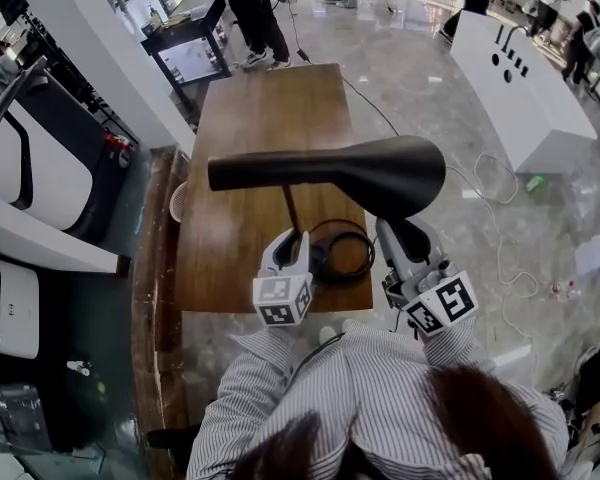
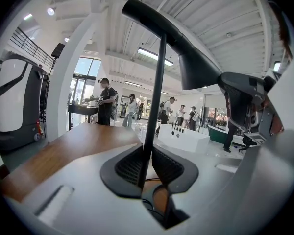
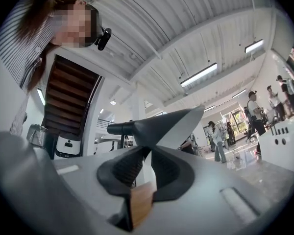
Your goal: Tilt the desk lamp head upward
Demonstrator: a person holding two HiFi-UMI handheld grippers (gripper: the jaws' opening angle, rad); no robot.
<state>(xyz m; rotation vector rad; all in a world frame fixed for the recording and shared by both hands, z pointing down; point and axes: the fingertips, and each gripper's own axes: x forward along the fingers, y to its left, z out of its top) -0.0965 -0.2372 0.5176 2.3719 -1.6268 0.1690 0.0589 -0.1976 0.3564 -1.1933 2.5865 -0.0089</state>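
A black desk lamp stands at the near end of a wooden table (image 1: 265, 118). Its head (image 1: 360, 173) lies level, with the wide cone to the right. The thin stem (image 1: 291, 208) drops to a round base ringed by black cable (image 1: 342, 253). My left gripper (image 1: 298, 240) is shut on the lamp stem (image 2: 157, 82) low down, a pad (image 2: 130, 165) on each side. My right gripper (image 1: 405, 233) reaches up under the cone. In the right gripper view the cone's rim (image 3: 159, 126) runs down into the narrow gap between the pads (image 3: 171, 168), which close on it.
A white block-shaped counter (image 1: 520, 78) stands on the floor to the right, with loose white cable (image 1: 500, 258) beside it. A black cart (image 1: 185, 38) sits past the table's far end. Several people stand in the background. White machines (image 1: 30, 168) line the left side.
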